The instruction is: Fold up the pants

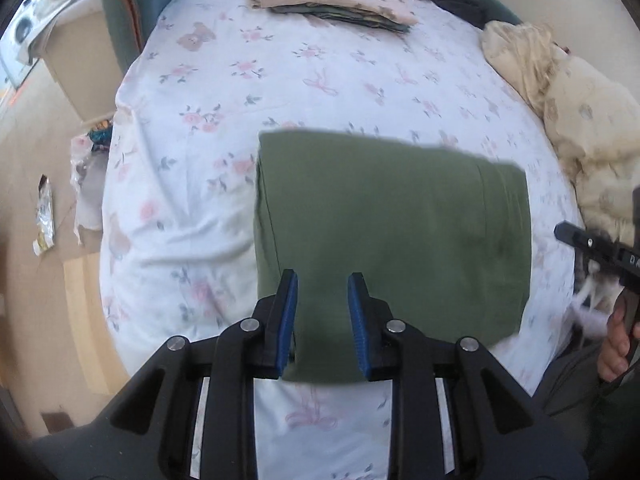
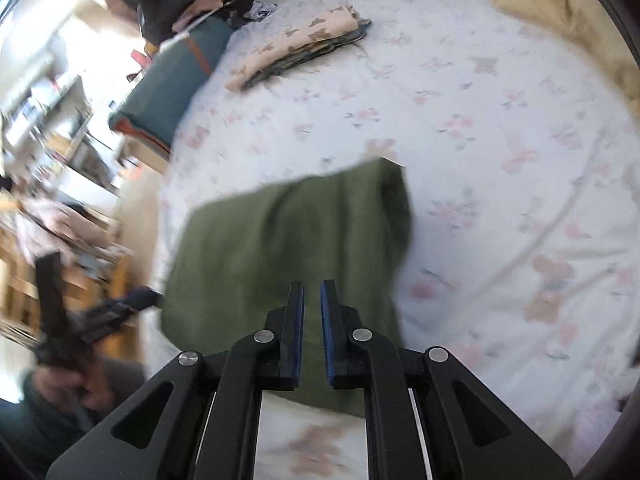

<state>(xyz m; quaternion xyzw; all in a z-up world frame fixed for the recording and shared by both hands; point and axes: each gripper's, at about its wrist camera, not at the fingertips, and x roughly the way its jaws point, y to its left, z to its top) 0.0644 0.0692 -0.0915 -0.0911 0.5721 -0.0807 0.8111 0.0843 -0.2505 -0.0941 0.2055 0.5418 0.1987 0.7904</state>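
Green pants lie folded mid-frame on the floral sheet; left gripper gapes released; right gripper narrowly parted, grasping nothing.

Floral-sheeted bed bears folded green pants, clothes stack, cream blanket.

I see the green pants folded into a flat rectangle, lying near the bed's front edge.

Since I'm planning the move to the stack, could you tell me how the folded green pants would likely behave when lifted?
The green pants look soft, so probably floppy: unsupported layers may sag or unfold. They likely weigh little, and on the wrinkled bedsheet would probably drag rather than slide.
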